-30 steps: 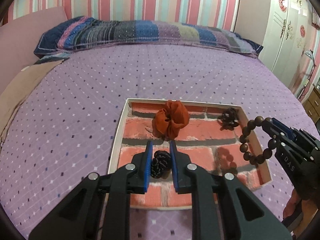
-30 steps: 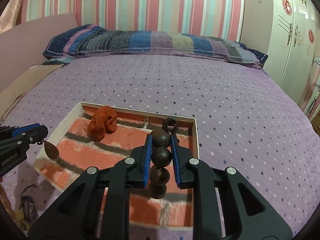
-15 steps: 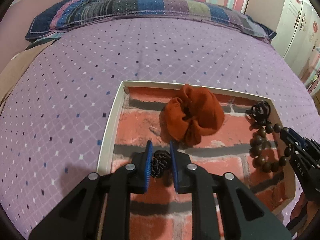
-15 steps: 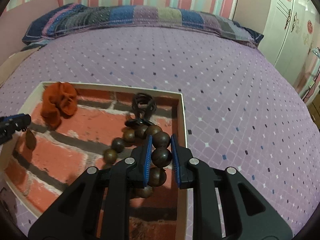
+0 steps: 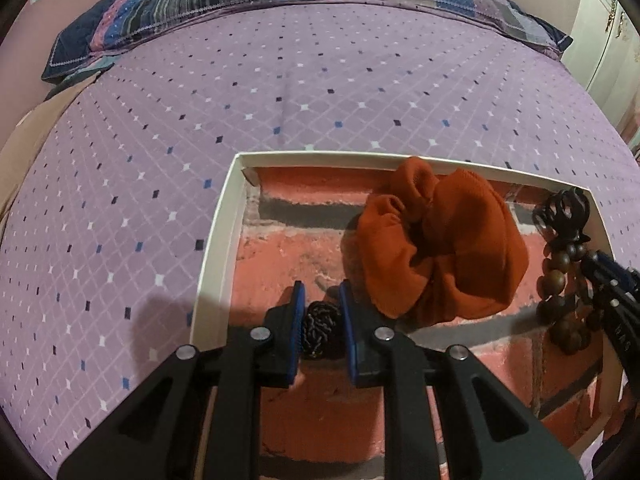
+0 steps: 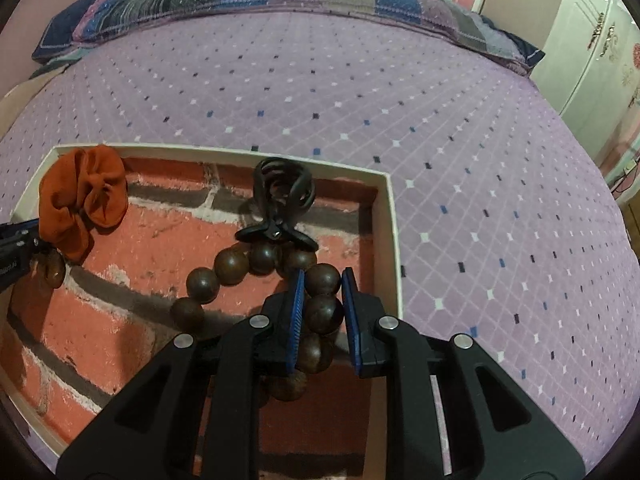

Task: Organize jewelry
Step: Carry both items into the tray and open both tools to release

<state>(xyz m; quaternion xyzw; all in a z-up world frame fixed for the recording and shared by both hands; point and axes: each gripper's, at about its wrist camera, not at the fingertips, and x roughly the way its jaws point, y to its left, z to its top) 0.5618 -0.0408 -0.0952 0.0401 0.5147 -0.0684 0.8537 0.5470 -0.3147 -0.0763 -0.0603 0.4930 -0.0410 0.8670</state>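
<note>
Left gripper: jaws pinched a dark braided cord, low over the tray.
Right gripper: jaws clamped the bead bracelet, its loop resting in the tray by the black clip.

The right claw hides perhaps half the bead bracelet.

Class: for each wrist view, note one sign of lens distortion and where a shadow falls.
Left wrist view: tray rim bows, dark corners; left tool shadows the bedspread. Right wrist view: bed edge curves; bead bracelet shadows the brick-print floor.
</note>
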